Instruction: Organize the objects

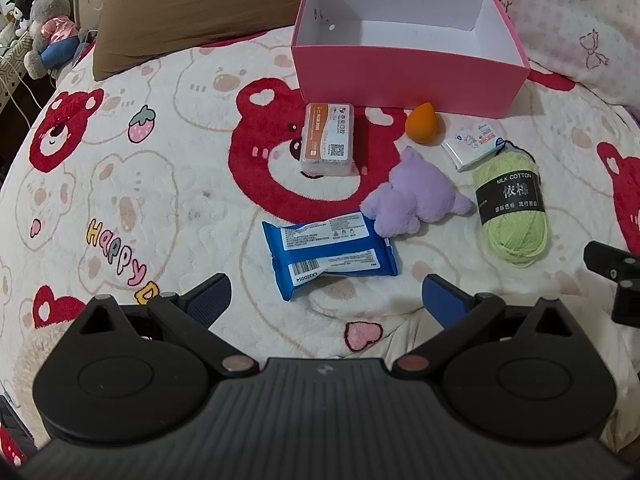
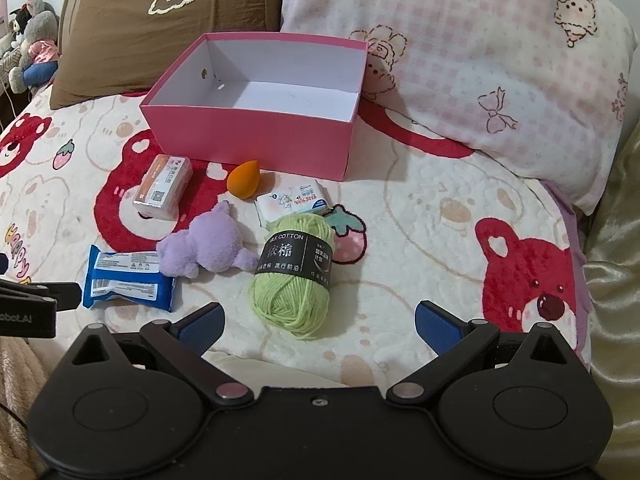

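1 pink box (image 1: 404,68), 1 yarn ball (image 1: 514,216), 1 plush (image 1: 416,196), 1 sponge (image 1: 422,123), 1 wipes pk (image 1: 328,254), 2 sm packs (image 1: 329,140)

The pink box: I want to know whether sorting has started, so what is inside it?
Nothing shows inside the pink box: bare white floor and walls, with small holes in one side wall. The near wall hides the front strip of the floor, so something flat there would be unseen.

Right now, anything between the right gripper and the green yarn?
Nothing visible. The right gripper is open, and the green yarn lies just ahead of its fingers on bare blanket. The purple plush sits beside the yarn's far end, off the approach line.
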The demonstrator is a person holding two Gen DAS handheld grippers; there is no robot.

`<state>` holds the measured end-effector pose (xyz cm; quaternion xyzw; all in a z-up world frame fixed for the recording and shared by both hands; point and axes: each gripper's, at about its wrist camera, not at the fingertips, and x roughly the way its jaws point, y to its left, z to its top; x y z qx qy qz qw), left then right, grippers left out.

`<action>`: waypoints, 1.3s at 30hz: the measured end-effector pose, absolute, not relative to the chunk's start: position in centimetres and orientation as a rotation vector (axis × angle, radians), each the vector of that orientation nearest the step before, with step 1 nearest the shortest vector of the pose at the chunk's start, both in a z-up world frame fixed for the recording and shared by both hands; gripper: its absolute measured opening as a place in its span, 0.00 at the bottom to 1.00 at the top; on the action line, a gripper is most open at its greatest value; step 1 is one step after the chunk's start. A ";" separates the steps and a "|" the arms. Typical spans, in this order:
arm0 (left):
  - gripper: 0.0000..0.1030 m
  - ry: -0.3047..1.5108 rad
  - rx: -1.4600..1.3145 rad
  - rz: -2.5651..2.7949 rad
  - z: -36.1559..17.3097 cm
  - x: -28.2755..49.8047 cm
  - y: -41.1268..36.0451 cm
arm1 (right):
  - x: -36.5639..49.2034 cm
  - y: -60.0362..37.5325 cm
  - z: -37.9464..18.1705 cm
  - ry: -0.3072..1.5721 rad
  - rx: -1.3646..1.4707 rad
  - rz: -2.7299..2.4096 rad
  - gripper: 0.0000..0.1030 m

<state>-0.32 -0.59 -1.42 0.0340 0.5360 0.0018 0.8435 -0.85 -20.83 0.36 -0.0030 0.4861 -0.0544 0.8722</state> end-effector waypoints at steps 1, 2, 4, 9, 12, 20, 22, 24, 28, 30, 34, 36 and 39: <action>1.00 1.133 0.071 0.003 -1.3 -0.3 -0.5 | -0.9 -20.7 0.4 1.015 -0.012 -0.116 0.99; 1.00 1.132 0.071 0.001 -1.2 -0.3 -0.5 | -0.9 -20.7 0.4 1.015 -0.015 -0.116 0.99; 1.00 1.132 0.070 -0.001 -1.1 -0.3 -0.5 | -0.9 -20.6 0.4 1.014 -0.015 -0.115 0.99; 1.00 1.125 0.068 -0.006 -0.7 -0.6 -0.6 | -1.0 -20.6 0.5 1.007 -0.020 -0.118 0.99; 1.00 1.124 0.067 -0.008 -0.6 -0.7 -0.6 | -1.0 -20.6 0.6 1.004 -0.020 -0.120 0.99; 1.00 1.122 0.067 -0.011 -0.6 -0.8 -0.8 | -0.9 -20.9 0.6 1.008 -0.020 -0.124 0.99; 1.00 1.122 0.067 -0.014 -0.5 -0.8 -0.9 | -0.9 -20.9 0.6 1.008 -0.021 -0.122 0.99; 1.00 1.125 0.065 -0.011 -0.5 -0.7 -0.9 | -0.9 -20.9 0.7 1.008 -0.021 -0.116 0.99; 1.00 1.129 0.066 -0.014 -0.4 -0.5 -1.0 | -0.8 -21.0 0.9 1.009 -0.051 -0.106 0.99; 1.00 1.128 0.064 0.001 -0.3 -0.2 -0.9 | -0.7 -21.3 1.2 1.002 -0.060 -0.114 0.99; 1.00 1.114 0.082 -0.006 0.2 0.5 -1.0 | -0.4 -22.0 1.9 0.996 -0.088 -0.093 0.99; 1.00 1.110 0.086 -0.030 0.6 0.9 -1.2 | -0.3 -22.4 2.3 0.989 -0.114 -0.062 0.99; 1.00 1.089 0.094 -0.055 1.4 1.5 -1.6 | -0.4 -23.0 3.1 0.936 -0.146 0.022 0.99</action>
